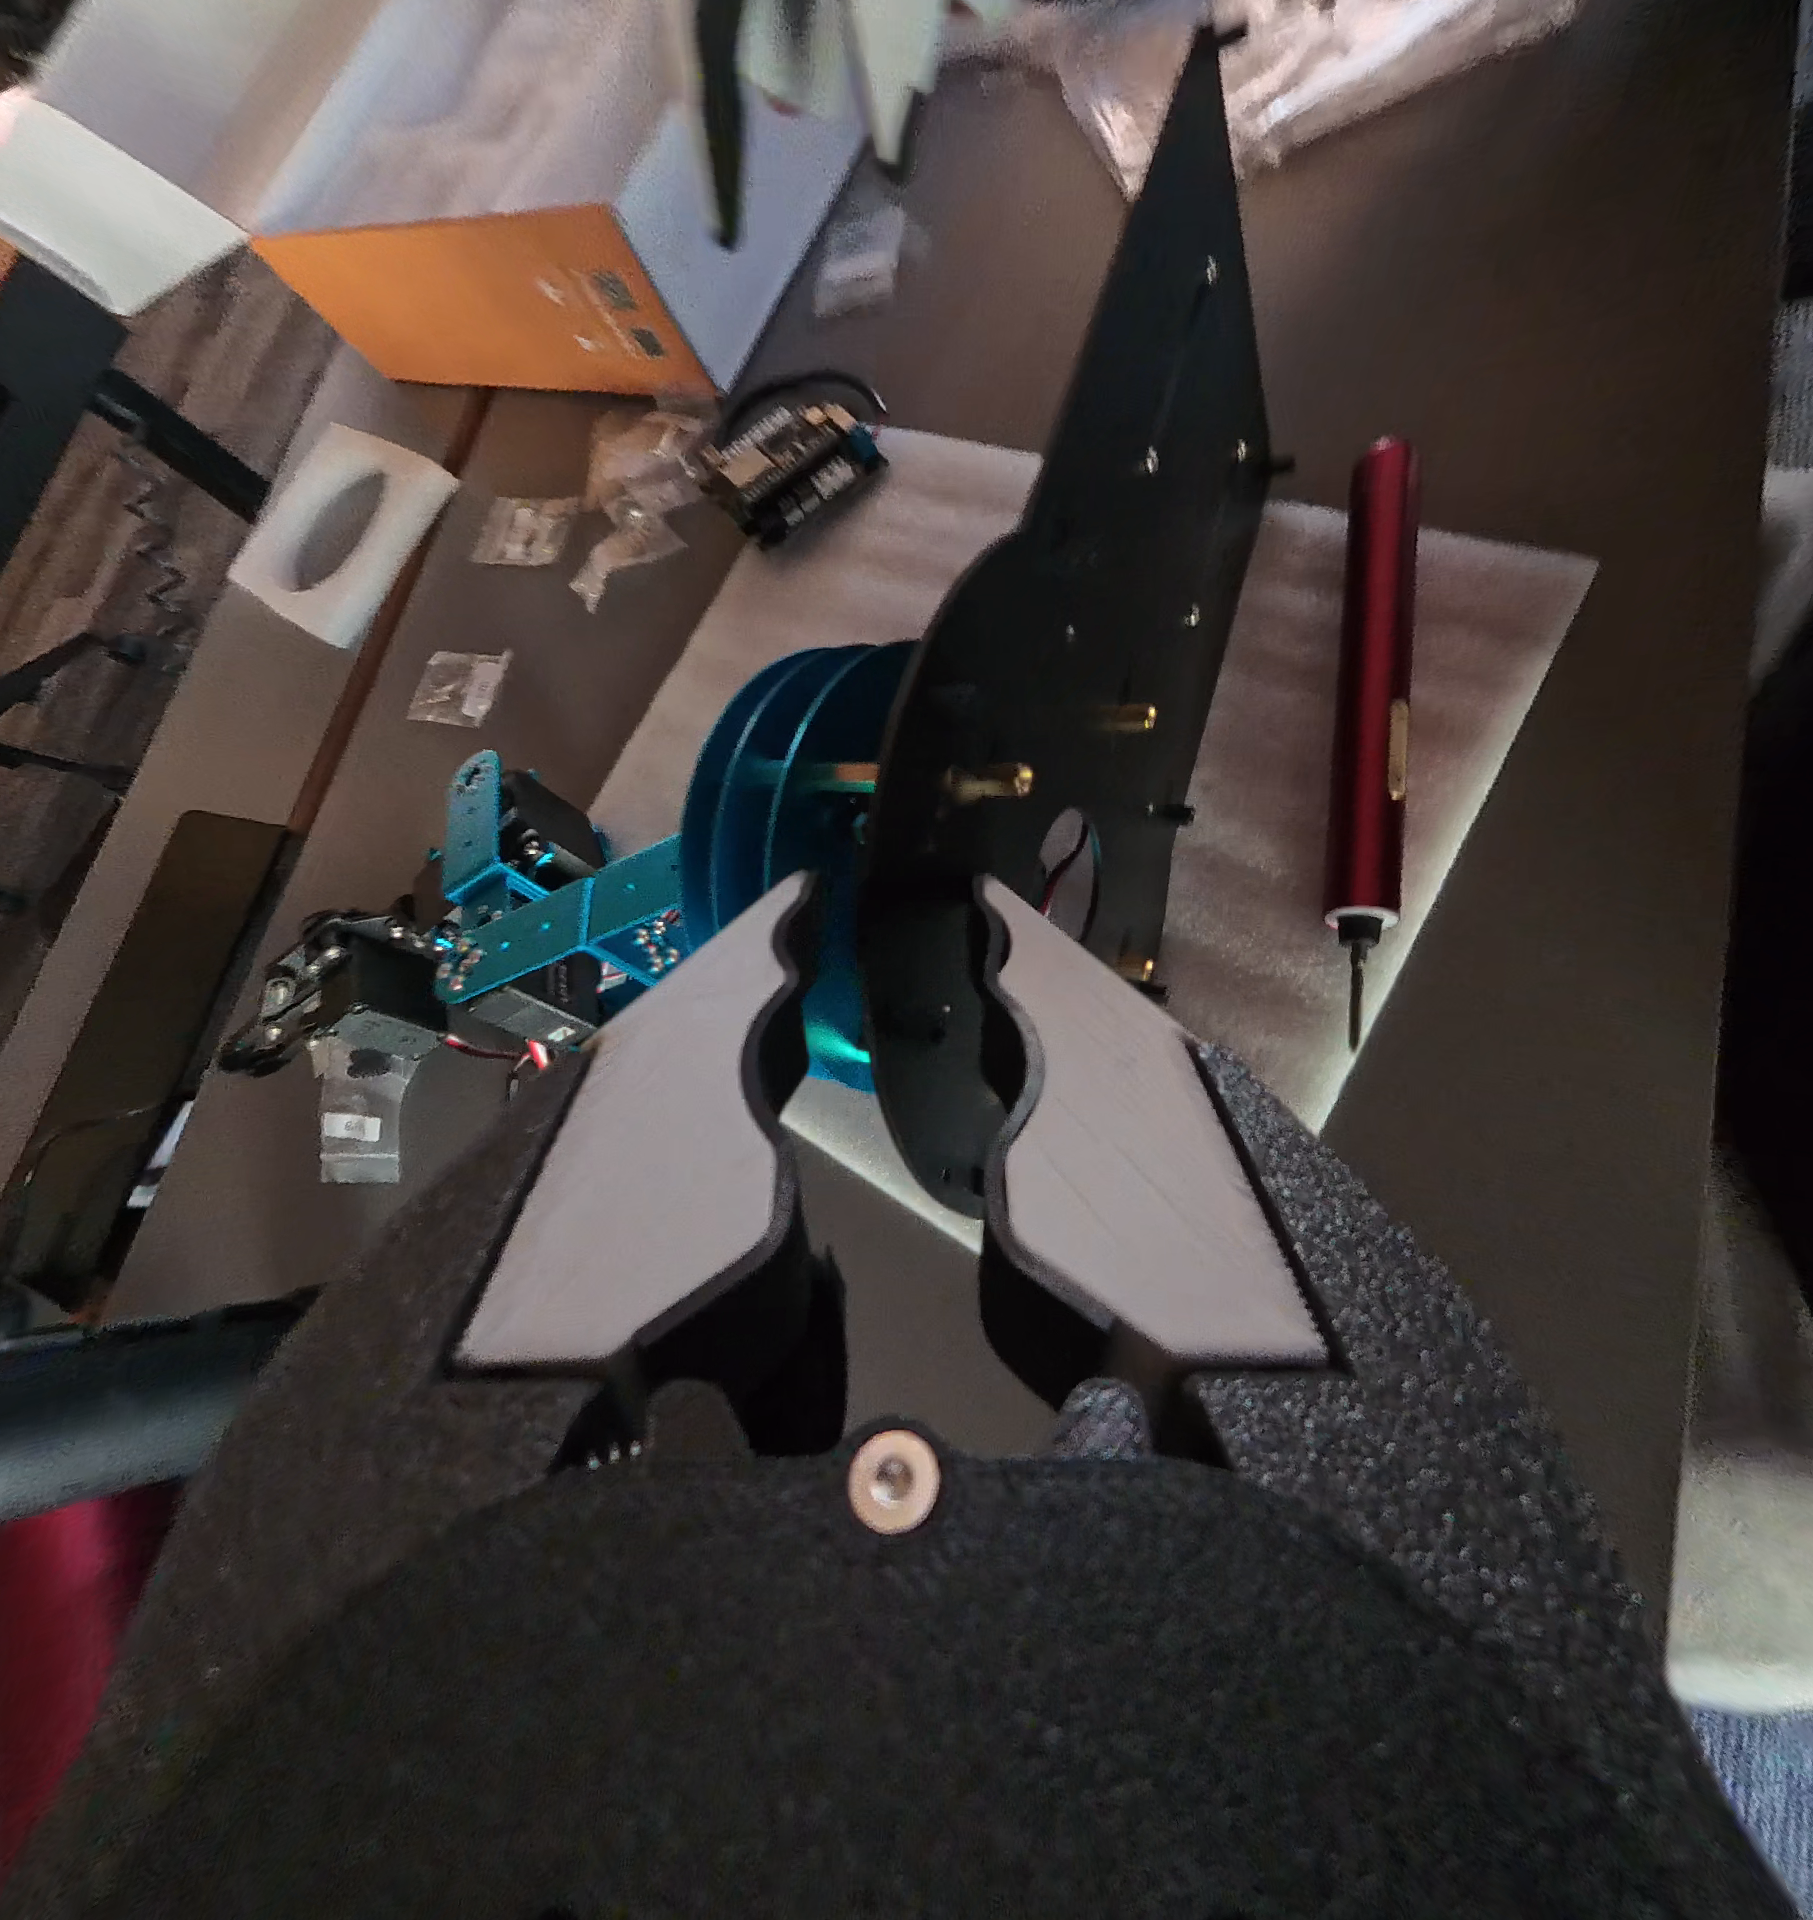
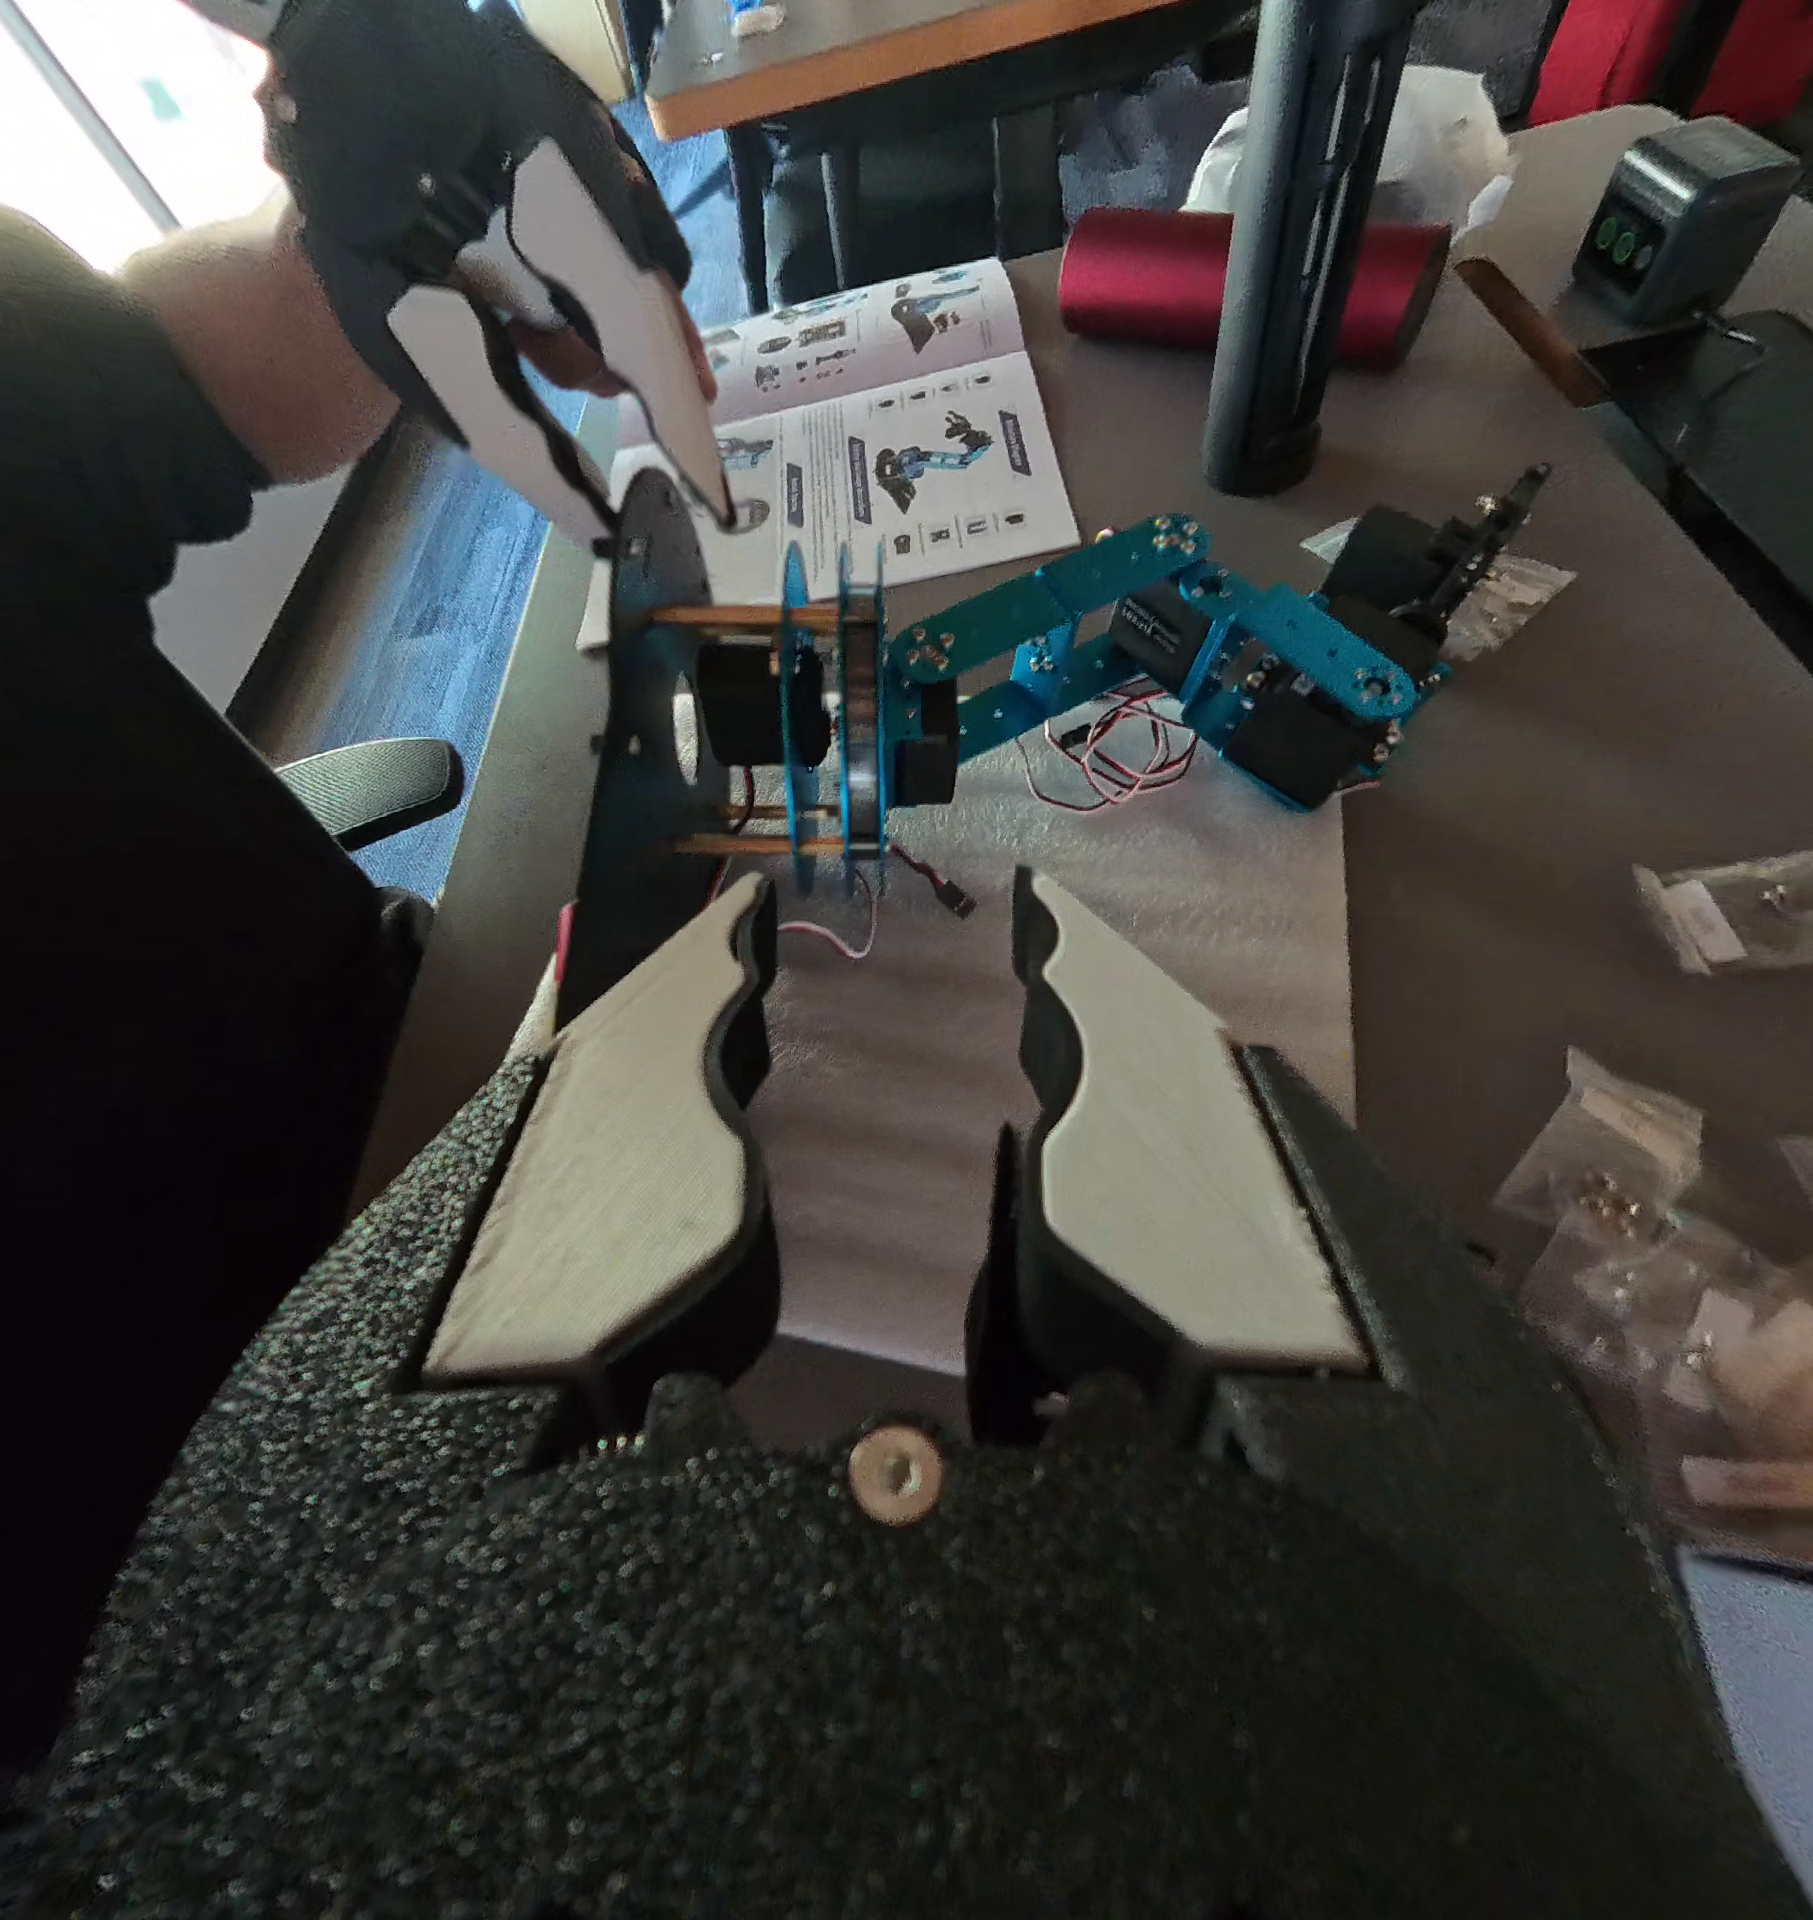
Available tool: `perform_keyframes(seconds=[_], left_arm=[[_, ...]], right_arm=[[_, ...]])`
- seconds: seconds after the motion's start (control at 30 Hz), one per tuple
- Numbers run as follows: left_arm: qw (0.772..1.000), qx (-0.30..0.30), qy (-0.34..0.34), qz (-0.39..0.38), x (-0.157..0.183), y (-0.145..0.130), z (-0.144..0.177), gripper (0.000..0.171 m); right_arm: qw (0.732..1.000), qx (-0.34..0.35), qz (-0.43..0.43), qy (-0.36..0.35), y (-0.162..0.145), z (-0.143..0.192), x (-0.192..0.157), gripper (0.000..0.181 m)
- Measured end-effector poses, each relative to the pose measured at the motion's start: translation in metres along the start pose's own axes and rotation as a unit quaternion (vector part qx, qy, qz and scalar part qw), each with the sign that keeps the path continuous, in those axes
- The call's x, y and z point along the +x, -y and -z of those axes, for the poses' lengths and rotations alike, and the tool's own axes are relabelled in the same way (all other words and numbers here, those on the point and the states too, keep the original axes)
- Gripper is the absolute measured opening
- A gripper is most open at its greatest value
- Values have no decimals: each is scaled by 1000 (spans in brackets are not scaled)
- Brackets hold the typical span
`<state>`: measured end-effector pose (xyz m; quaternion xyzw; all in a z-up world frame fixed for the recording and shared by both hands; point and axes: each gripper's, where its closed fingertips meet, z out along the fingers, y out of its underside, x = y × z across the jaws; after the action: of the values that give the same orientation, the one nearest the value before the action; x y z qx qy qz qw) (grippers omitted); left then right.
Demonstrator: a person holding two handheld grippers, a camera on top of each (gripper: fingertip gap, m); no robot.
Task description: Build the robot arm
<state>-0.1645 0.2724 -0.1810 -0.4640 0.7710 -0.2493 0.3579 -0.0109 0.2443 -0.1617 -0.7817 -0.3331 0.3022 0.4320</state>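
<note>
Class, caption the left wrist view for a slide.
Left gripper shut on black base plate of blue robot arm kit.

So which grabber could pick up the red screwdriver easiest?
Probably the right gripper: it is open and holds nothing. The left gripper is shut on the black plate, though the red screwdriver lies on the white foam sheet beside it.

Base plate is standing on edge on the foam sheet, left gripper straddling its rim. Arm assembly is lying sideways beyond it, across the sheet's edge onto the table. Screwdriver is lying on the sheet, on the plate's other side. Booklet is sitting behind; parts bags are lying right of right gripper.
</note>
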Motion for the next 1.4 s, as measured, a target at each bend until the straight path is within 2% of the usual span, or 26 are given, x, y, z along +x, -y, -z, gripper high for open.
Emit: perform_keyframes(seconds=[0.17,0.3,0.37,0.43,0.53,0.63,0.67,0.73,0.87,0.9,0.97,1.03,1.1,1.17,1.2,1.27,1.3,1.4], left_arm=[[989,92,78,83,-8,17,27,27],[952,199,143,183,6,45,43,23],[930,233,154,237,22,56,34,23],[916,249,148,278,45,67,10,24],[909,230,175,299,68,72,-35,17],[904,187,235,303,66,69,-68,16],[901,172,269,293,59,66,-73,15],[898,157,293,288,53,63,-83,13],[910,137,285,267,61,65,-88,12],[913,124,290,259,64,60,-84,12],[920,108,284,247,75,48,-74,12],[941,81,223,240,100,36,-74,18],[945,58,220,234,111,21,-66,20],[947,52,194,252,125,15,-60,21],[943,55,186,270,130,15,-58,21],[933,78,177,303,140,21,-55,22],[928,86,179,314,145,24,-54,22],[911,87,205,346,154,23,-51,22]], right_arm=[[999,6,28,15,-32,18,-28,41],[998,28,34,44,-43,22,-45,39],[997,48,28,52,-43,22,-47,35],[997,45,15,53,-49,21,-45,35],[998,53,-2,41,-58,18,-32,33],[993,71,-60,76,-61,11,-29,31],[990,81,-76,90,-59,9,-30,30],[981,91,-106,131,-59,10,-34,24],[952,100,-155,245,-58,23,-54,24],[946,102,-158,263,-58,27,-58,19],[957,89,-137,241,-62,29,-56,22],[968,80,-107,213,-66,31,-54,23],[971,69,-99,205,-68,33,-57,16],[981,57,-69,169,-68,38,-52,20],[984,53,-57,163,-69,44,-53,19],[986,41,-48,154,-72,52,-57,45],[988,16,-48,146,-79,53,-60,46],[991,18,-17,131,-81,53,-74,42]])
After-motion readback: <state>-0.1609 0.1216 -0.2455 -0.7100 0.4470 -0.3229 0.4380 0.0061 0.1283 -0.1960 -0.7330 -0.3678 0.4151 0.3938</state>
